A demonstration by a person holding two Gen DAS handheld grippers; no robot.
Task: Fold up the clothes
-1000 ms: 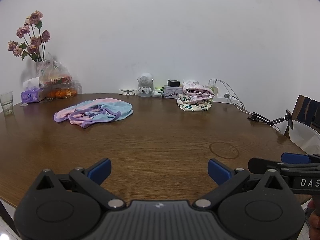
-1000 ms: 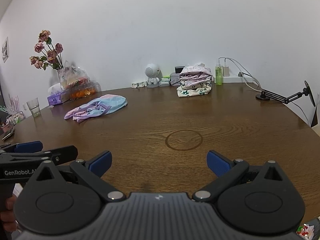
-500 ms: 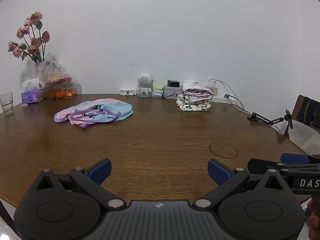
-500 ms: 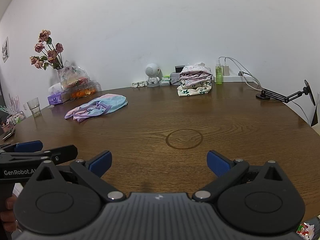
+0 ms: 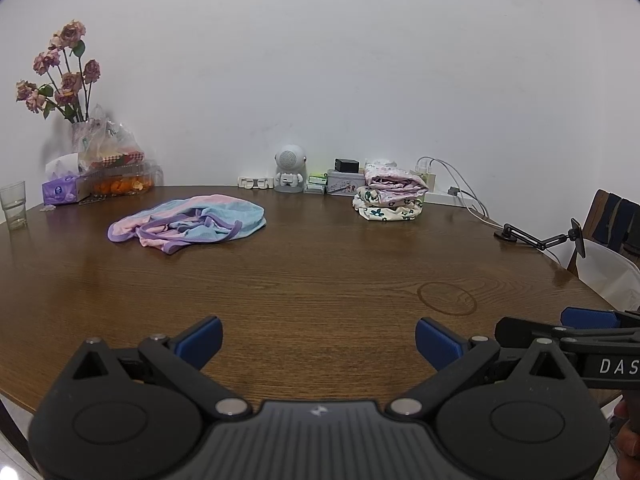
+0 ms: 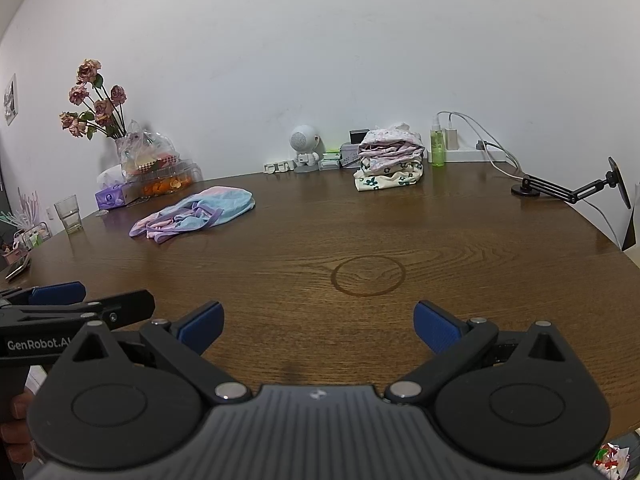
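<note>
no visible shift | both grippers (image 5: 318, 340) (image 6: 317, 326) agape | garment (image 5: 188, 223) apparently crumpled

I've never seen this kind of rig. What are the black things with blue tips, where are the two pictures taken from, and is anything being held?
There is no robot here. A person holds two hand-held grippers, each with a camera looking forward along its two blue-tipped fingers.

One picture looks out over the left gripper, with the right one at its right edge. The other looks out over the right gripper, with the left one at its left edge. Both are open and hold nothing.

On the round wooden table lies a crumpled pink and blue garment, not yet folded. Near the wall sits a stack of folded clothes. Flowers, a glass and small gadgets stand at the back.
</note>
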